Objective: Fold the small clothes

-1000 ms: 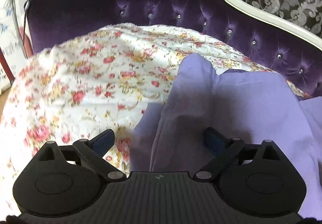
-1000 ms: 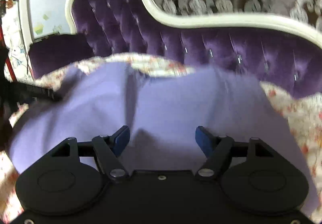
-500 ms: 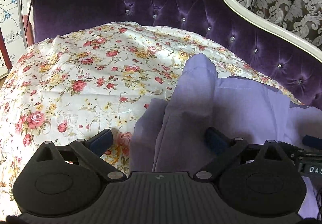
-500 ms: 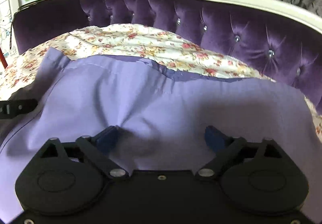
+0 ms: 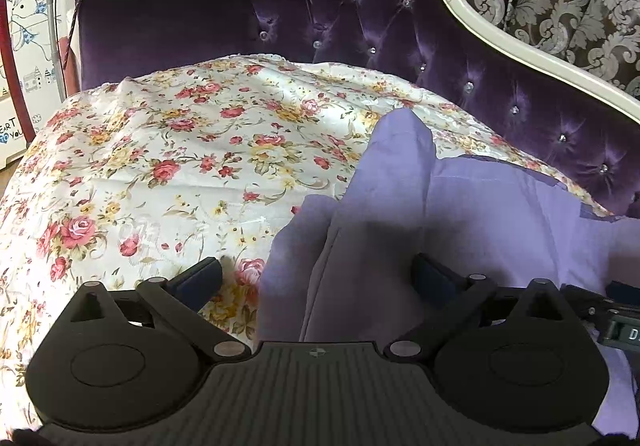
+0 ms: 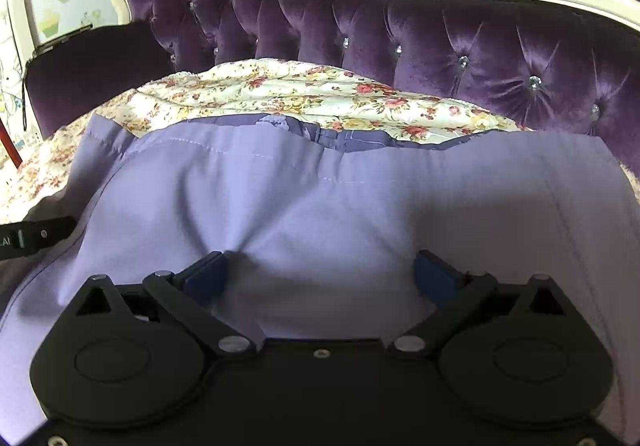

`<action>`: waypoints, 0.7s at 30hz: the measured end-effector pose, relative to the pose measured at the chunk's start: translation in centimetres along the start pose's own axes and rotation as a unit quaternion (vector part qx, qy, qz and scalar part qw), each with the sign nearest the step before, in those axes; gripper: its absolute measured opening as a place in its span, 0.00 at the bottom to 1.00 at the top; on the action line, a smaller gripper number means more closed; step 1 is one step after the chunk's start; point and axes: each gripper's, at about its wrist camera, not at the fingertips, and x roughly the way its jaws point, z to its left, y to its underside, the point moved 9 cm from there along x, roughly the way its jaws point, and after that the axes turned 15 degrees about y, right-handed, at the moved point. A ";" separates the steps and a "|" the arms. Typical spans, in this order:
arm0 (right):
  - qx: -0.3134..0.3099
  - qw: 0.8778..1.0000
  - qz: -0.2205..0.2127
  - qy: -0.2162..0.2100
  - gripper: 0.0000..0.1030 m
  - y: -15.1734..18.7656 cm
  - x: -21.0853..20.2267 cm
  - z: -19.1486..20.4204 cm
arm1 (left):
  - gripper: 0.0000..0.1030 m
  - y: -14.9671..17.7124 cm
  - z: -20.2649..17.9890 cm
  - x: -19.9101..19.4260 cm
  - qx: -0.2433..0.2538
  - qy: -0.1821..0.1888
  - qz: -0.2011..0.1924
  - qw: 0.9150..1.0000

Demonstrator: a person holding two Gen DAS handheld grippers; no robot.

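Note:
A lilac garment (image 5: 480,213) lies spread on a floral sheet (image 5: 180,165) over the sofa seat, with a seam line across it and a darker layer showing at its far edge (image 6: 344,137). My left gripper (image 5: 316,268) hangs open above the garment's left edge, one finger over the sheet and the other over the cloth. My right gripper (image 6: 320,265) stands wide over the middle of the garment (image 6: 320,197) with its jaws still opening. The cloth puckers at its left pad (image 6: 212,274) but lies loose between the pads.
The tufted purple sofa back (image 6: 480,45) with its cream frame rises just behind the sheet, and a dark armrest (image 5: 160,21) closes the left end. Part of my right gripper's body (image 5: 616,322) shows at the left wrist view's right edge. Patterned curtains hang behind.
My right gripper has spread its jaws wider and moved down and forward over the garment. It has come into the right edge of the left wrist view. The left gripper barely shifted.

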 end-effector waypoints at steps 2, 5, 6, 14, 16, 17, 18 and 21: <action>0.012 1.000 -0.003 -0.010 0.98 0.0 -0.2 -0.3 | 1.00 -0.2 0.0 -0.1 -0.003 0.002 0.000 1.000; 0.031 0.999 -0.003 -0.037 0.99 -0.2 -0.9 -0.9 | 0.99 -0.4 -0.1 -1.0 -0.017 0.008 0.002 1.000; 0.041 0.998 -0.004 -0.046 0.99 -0.4 -1.3 -1.3 | 0.98 -0.6 -0.1 -1.7 -0.020 0.007 0.001 1.000; 0.121 0.989 -0.062 -0.065 0.99 0.2 -7.8 -8.1 | 0.97 -3.0 -4.6 -10.0 0.060 -0.017 -0.096 0.993; 0.128 0.988 -0.068 -0.063 0.99 1.0 -9.2 -10.0 | 0.97 -3.0 -7.3 -11.6 0.073 0.024 -0.125 0.989; 0.133 0.987 -0.070 -0.060 0.99 1.5 -9.9 -11.0 | 0.97 -2.8 -8.7 -12.1 0.073 0.046 -0.132 0.987; 0.139 0.986 -0.071 -0.057 0.99 2.0 -10.6 -12.1 | 0.97 -2.6 -10.0 -12.1 0.072 0.069 -0.135 0.986; 0.144 0.986 -0.073 -0.044 0.99 3.3 -12.2 -14.8 | 0.56 -1.5 -13.6 -11.3 0.046 0.168 -0.108 0.979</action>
